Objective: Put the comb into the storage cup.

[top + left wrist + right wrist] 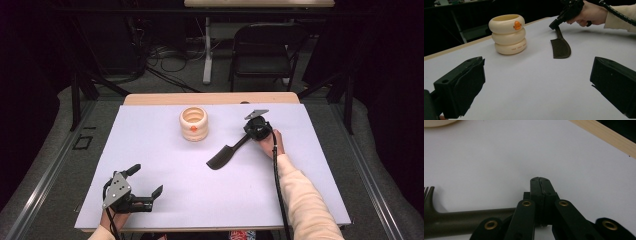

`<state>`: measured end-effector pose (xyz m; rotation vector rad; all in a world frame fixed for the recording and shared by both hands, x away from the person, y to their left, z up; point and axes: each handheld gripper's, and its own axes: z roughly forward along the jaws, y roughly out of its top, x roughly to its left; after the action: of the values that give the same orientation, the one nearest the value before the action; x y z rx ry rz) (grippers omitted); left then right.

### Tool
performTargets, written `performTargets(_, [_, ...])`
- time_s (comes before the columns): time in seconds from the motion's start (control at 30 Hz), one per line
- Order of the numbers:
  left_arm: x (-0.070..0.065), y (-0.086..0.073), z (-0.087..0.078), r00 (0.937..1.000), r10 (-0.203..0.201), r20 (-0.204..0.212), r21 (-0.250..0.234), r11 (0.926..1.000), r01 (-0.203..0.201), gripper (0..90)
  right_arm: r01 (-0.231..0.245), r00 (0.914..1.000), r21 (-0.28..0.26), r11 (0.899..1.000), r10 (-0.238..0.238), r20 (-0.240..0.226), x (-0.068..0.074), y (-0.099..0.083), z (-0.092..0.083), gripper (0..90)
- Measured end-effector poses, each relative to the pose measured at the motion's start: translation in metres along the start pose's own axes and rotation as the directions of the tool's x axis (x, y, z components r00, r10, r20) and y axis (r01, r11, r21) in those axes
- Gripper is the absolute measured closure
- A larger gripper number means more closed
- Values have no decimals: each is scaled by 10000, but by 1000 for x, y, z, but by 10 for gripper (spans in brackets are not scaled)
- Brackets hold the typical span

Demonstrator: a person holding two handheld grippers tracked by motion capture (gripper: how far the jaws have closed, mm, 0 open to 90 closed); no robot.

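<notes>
A dark comb (225, 154) lies slantwise on the white table top (165, 165), its toothed blade (561, 47) toward the near side. My right gripper (250, 132) is shut, jaws flush together (540, 180) with nothing between them. It sits over the far end of the comb's handle (461, 220), which runs crosswise under the jaws; whether it touches I cannot tell. A cream cup (193, 124) shaped like stacked rings, with an orange beak, stands upright left of the comb (507, 33). My left gripper (147, 179) rests near the front left, open and holding nothing (537, 67).
The table's wooden far edge (210, 98) runs behind the cup. Beyond it stand a black folding chair (265, 47) and cables on the floor. A cable (277, 180) trails along the sleeve of the right forearm.
</notes>
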<state>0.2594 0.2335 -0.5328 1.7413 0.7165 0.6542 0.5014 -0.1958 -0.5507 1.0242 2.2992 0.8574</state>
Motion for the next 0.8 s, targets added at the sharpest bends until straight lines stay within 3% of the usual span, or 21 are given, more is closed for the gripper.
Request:
performTargets(0.5, [0,0,1,10000,35,-38,17,10000,-35,1,-284,9996,849,9960,280,58,-1,-2,-10,900])
performTargets(0.8, [0,0,1,10000,27,-35,-8,10000,-27,1,-148,9999,1247,9921,154,-43,1,-6,-14,900])
